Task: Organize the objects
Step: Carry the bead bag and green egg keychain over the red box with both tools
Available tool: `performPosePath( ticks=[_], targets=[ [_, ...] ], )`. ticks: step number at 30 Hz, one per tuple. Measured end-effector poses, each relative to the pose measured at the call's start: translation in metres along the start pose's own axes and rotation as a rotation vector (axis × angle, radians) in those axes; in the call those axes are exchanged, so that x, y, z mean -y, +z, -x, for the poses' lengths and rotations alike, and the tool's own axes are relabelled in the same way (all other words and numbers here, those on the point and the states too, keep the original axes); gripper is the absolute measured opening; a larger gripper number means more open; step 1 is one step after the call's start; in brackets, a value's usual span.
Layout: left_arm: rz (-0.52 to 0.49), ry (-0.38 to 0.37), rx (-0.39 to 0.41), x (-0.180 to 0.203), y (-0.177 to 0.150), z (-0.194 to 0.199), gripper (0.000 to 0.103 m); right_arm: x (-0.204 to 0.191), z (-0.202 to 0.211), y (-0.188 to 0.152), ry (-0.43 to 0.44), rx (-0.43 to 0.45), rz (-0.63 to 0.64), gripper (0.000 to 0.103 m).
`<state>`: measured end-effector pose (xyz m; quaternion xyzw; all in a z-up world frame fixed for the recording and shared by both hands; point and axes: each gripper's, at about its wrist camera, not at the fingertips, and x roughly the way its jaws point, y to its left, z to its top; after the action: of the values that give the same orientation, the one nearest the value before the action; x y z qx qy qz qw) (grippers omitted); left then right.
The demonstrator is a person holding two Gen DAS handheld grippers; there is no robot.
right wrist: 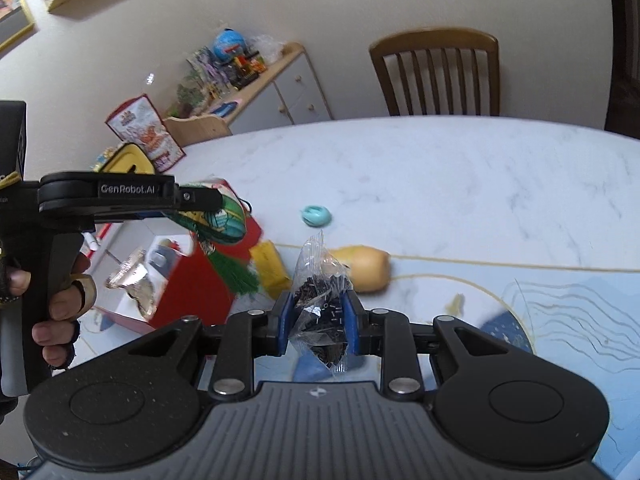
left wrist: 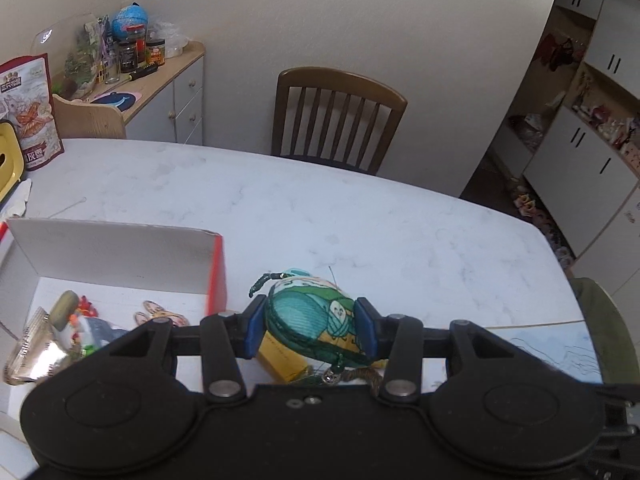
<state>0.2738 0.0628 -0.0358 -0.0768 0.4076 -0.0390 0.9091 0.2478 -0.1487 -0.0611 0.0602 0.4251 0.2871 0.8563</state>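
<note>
My left gripper (left wrist: 310, 326) is shut on a green patterned pouch (left wrist: 310, 316) with a dark tassel, held just right of the red-and-white box (left wrist: 120, 252). The box holds several small items, among them a shiny foil packet (left wrist: 32, 352). In the right wrist view the left gripper (right wrist: 200, 200) carries the pouch (right wrist: 220, 220) above the box (right wrist: 192, 288), with a hand (right wrist: 60, 304) on its handle. My right gripper (right wrist: 318, 320) is shut on a clear plastic bag of small dark pieces (right wrist: 320, 300). Beyond it lie a yellow packet (right wrist: 272, 268), a tan squash-shaped object (right wrist: 370, 270) and a teal round object (right wrist: 316, 216).
The white marble table (left wrist: 360, 220) has a wooden chair (left wrist: 336, 116) at its far side. A red snack bag (left wrist: 30, 112) and a yellow object (left wrist: 8, 156) stand at the left. A blue-patterned mat (right wrist: 560, 320) covers the near right. A cluttered sideboard (left wrist: 160, 80) lines the wall.
</note>
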Motion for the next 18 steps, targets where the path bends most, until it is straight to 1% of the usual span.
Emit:
performPosePath(
  ticks=[8, 18],
  targets=[
    [-0.006, -0.011, 0.014, -0.042, 0.009, 0.032, 0.045, -0.052, 0.002, 0.019, 0.009, 0.028, 0.061, 0.026],
    [-0.007, -0.003, 0.036, -0.101, 0.022, 0.059, 0.045, -0.122, -0.022, 0.036, 0.028, 0.042, 0.122, 0.026]
  ],
)
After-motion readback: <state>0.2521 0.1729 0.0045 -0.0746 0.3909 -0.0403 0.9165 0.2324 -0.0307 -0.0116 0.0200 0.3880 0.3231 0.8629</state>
